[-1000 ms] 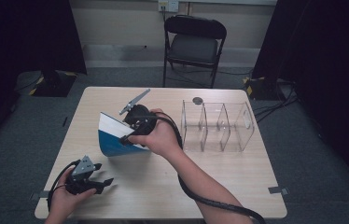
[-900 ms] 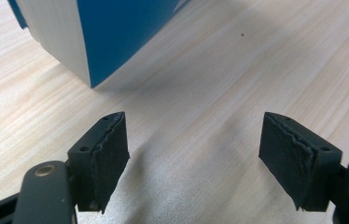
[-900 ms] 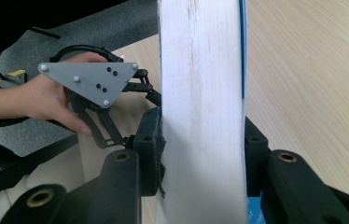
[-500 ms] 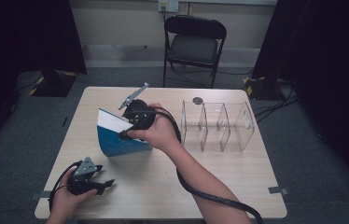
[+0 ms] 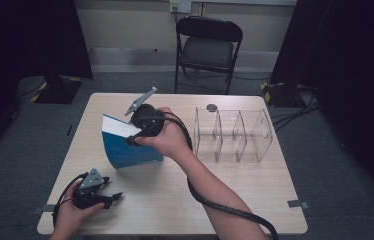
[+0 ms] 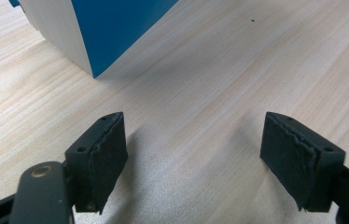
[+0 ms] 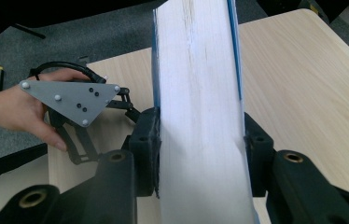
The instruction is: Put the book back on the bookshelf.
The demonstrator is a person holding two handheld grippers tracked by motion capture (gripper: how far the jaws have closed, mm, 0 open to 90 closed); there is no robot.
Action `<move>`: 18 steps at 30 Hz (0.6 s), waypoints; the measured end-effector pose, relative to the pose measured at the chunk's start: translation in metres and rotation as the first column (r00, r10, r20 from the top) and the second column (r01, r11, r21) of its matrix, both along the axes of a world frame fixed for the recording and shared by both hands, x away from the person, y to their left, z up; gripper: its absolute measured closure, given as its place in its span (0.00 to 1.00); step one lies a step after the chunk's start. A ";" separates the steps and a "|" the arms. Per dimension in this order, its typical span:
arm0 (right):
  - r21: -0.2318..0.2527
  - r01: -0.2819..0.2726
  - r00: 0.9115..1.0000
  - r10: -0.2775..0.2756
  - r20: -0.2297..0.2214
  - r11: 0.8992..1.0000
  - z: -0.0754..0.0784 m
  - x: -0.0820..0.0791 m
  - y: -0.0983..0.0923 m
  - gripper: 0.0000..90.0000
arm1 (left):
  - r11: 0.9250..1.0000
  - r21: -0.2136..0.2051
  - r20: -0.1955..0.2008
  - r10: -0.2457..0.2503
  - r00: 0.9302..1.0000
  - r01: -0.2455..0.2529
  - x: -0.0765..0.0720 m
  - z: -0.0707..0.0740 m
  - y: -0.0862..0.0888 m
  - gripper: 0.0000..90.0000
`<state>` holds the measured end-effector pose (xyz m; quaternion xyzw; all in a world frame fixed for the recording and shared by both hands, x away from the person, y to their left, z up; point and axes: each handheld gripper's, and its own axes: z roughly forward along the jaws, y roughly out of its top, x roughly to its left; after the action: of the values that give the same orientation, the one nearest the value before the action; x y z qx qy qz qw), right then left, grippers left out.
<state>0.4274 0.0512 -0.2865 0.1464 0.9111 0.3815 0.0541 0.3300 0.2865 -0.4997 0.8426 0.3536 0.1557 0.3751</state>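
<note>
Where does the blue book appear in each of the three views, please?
High view: the blue book stands left of centre on the table, clamped by the right gripper.
Left gripper view: its lower corner is at top left.
Right gripper view: its page edge runs up the middle.
Shared landmark: the wooden table.

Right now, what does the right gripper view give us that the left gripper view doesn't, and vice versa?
Right gripper view alone: the right gripper with its pads pressed on both sides of the book, white page edge facing the camera; farther off, the left gripper in a hand, and grey carpet past the table edge. Left gripper view alone: the left gripper's own pads wide apart with nothing between them, hovering just over bare wood, and the book's blue cover at a bottom corner. Shared: the book and the table.
</note>
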 end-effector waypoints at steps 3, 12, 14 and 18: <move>-0.004 0.001 1.000 -0.001 0.000 1.000 0.001 0.003 0.001 0.64 | 1.000 -0.005 -0.002 0.000 1.000 0.000 0.001 -0.001 0.001 0.24; -0.004 -0.023 0.999 0.024 0.042 1.000 0.002 0.009 0.004 0.62 | 1.000 -0.014 -0.003 -0.005 1.000 0.005 0.001 -0.002 0.003 0.21; -0.003 -0.033 0.998 0.033 0.056 0.999 0.002 0.013 0.004 0.62 | 1.000 -0.014 -0.003 -0.004 1.000 0.004 0.001 -0.002 0.003 0.21; -0.018 -0.075 0.992 0.077 0.098 0.997 0.001 0.015 0.007 0.59 | 1.000 -0.013 -0.003 -0.007 1.000 0.007 0.001 -0.002 0.003 0.21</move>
<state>0.4419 0.0578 -0.2856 0.0922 0.9149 0.3836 0.0855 0.3311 0.2898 -0.5018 0.8417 0.3522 0.1505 0.3807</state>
